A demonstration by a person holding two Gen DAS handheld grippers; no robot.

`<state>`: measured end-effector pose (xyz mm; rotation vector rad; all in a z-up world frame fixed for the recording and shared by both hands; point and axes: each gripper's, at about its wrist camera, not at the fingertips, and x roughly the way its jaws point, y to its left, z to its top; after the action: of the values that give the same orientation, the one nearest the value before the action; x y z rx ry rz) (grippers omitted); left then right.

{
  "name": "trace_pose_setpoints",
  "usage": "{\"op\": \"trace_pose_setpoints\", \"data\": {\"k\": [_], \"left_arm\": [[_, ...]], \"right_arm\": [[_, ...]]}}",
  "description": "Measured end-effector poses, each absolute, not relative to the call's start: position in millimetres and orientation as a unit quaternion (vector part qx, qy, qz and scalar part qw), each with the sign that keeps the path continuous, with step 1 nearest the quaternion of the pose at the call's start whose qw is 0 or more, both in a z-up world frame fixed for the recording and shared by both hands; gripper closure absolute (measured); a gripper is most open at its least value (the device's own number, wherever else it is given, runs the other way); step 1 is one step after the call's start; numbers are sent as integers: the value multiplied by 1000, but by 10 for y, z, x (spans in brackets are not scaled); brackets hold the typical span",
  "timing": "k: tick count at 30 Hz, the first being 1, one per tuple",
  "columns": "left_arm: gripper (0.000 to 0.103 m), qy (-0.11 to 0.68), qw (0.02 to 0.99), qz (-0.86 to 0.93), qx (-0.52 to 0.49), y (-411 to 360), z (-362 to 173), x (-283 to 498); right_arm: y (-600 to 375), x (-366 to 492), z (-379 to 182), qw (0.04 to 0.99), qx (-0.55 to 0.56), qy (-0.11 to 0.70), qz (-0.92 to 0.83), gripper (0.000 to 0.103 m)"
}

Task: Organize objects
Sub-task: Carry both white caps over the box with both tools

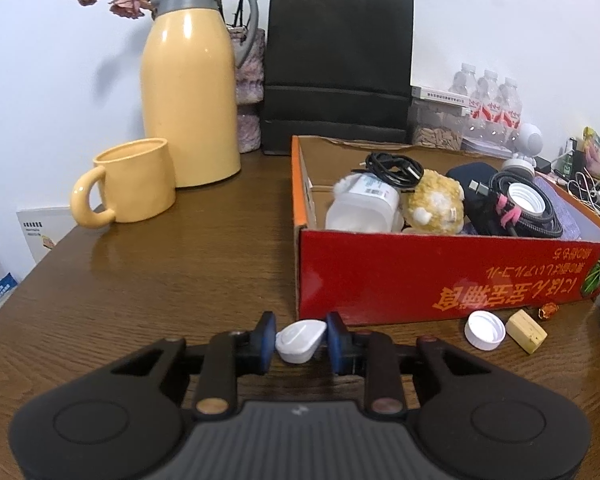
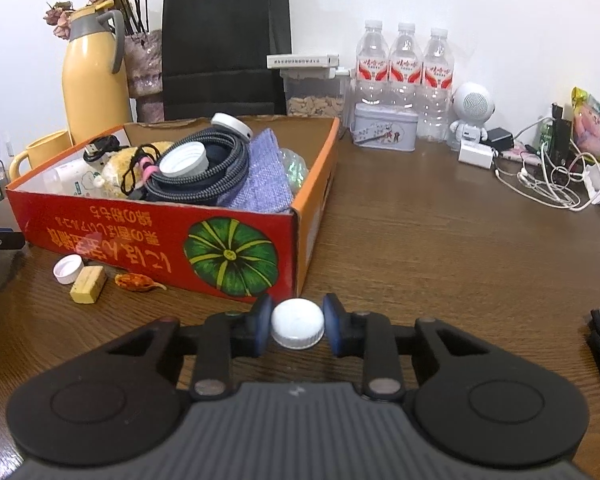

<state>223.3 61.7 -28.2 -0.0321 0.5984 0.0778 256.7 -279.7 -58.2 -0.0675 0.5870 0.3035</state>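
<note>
My left tongs (image 1: 301, 340) are clamped on a small white teardrop-shaped piece (image 1: 300, 339), both blue pads pressed to its sides, low over the counter (image 1: 160, 280). My right tongs (image 2: 297, 325) are clamped likewise on a round white cap (image 2: 297, 324), held just above the wood.

So I judge the step in hand to be the pickup, made with both hands at once; carrying to the box comes next.

Just beyond the left tongs, ahead and to the right, stands the near wall of the red box (image 1: 440, 268). From the right tongs the same box sits ahead and to the left, its near corner very close. Another white cap (image 1: 485, 329), a yellow block (image 1: 526, 331) and a small orange wrapper (image 1: 548, 311) lie on the counter right of the left tongs, against the box front.

Next, each load needs lifting clear of the wall's top edge, then moving forward over the cables (image 2: 204, 172) and plush toy (image 1: 436, 202) before I let go. The box is crowded, so I should choose a gap.
</note>
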Motion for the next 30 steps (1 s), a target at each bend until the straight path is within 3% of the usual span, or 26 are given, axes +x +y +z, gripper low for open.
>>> {"op": "trace_pose_setpoints", "data": {"k": [18,30], "left_arm": [[78,258,966,-2,0,180,-149,1843],[78,206,978,-26,2,-171,257,1832]], "right_arm": [[-2257,2052,-394,947,-41,229,222,74],[-1905,2037,-17,950,-33,194,241,74]]}}
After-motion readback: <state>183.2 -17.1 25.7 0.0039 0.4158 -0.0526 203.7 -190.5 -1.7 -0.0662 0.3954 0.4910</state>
